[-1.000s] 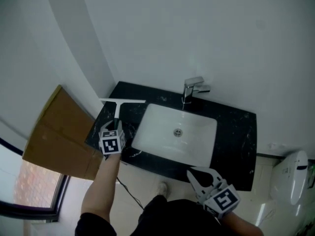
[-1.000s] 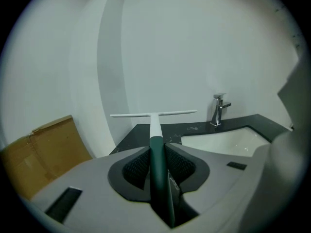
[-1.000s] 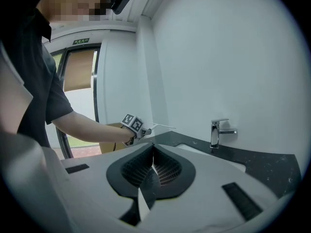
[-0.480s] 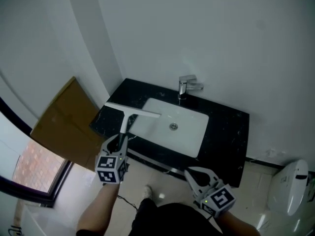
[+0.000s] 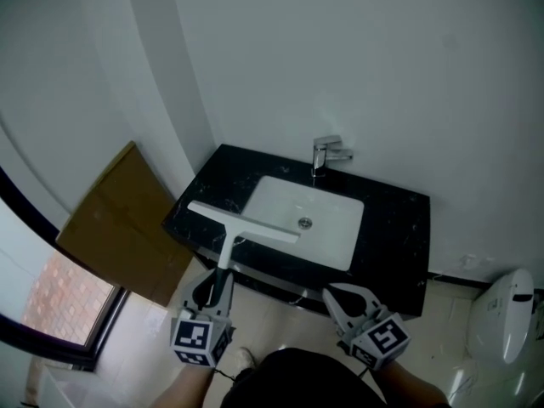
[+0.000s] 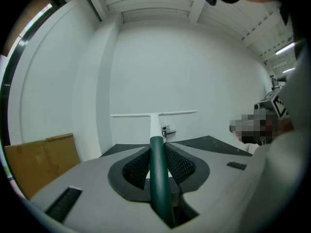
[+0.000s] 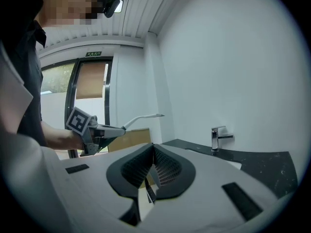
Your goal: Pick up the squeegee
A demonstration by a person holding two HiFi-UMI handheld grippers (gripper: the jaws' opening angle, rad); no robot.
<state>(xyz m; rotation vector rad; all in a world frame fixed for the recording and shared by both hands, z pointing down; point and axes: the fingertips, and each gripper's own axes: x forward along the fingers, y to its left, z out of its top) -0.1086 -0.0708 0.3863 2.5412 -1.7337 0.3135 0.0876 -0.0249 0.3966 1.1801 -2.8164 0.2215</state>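
Before the black counter [image 5: 399, 228], left tool [image 5: 219, 280] clamped on squeegee [image 5: 243, 222] handle — right tool [image 5: 334, 294] closed, empty.

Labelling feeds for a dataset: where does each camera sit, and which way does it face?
Head view: on the person's head, looking steeply down at the black counter and sink; shows the left tool gripping the squeegee, the right tool empty.
Left gripper view: rides the left tool, faces the wall; its jaws clamp the squeegee's green handle.
Right gripper view: rides the right tool, faces the left tool and its hand; own jaws together.
Shared: all three show squeegee and faucet.
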